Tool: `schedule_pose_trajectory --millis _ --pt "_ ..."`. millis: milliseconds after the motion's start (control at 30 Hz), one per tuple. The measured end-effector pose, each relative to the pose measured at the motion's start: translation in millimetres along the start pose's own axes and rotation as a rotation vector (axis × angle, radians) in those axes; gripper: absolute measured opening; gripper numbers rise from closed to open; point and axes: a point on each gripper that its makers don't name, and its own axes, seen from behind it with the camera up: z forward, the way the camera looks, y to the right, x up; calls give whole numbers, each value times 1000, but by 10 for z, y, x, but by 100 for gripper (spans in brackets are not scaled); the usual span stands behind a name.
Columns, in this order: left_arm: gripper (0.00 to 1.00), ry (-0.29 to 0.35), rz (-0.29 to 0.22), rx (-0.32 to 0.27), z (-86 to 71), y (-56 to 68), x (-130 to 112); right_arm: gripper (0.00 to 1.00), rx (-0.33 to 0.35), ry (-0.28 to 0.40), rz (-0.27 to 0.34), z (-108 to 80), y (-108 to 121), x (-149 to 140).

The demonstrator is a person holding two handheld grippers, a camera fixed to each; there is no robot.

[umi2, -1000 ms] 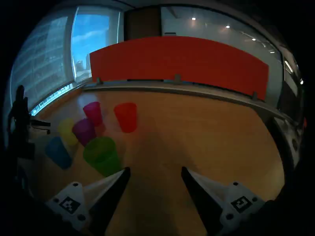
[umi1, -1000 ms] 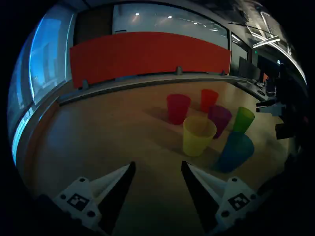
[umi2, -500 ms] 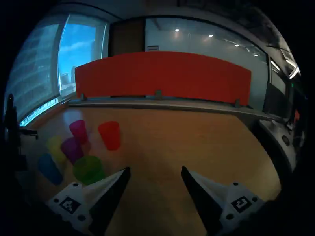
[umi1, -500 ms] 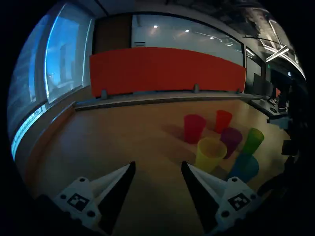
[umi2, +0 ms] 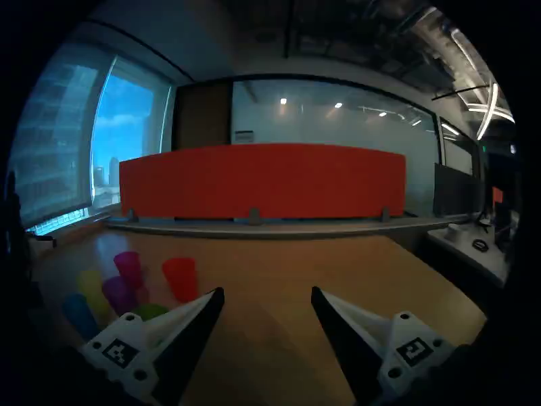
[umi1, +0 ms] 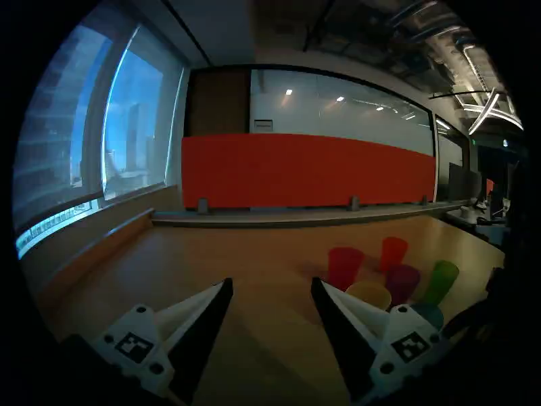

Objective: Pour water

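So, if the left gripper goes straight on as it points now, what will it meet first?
Probably nothing near: the left gripper points over bare table toward the red divider. The cups stand right of that line.

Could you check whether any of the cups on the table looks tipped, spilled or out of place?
Nothing stands out: the coloured cups stand upright, clustered on the wooden table, with no spill visible around them.

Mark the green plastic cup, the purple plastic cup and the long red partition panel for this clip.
green plastic cup [umi1: 443, 280], left gripper view, on its side wall.
purple plastic cup [umi1: 403, 283], left gripper view, on its side wall below the rim.
long red partition panel [umi2: 264, 181], right gripper view, middle of its face.
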Motion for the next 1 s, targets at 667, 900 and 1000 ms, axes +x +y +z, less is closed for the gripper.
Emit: schedule_pose_trajectory --millis 667,900,1000 --pt "86 146 -7 86 -67 -75 131 100 -85 133 -65 -221 -16 90" --pt "86 191 15 118 -98 -112 225 100 -99 132 -46 -261 52 103" --pt "86 201 25 128 -102 -125 236 100 -99 140 -36 -284 80 139"
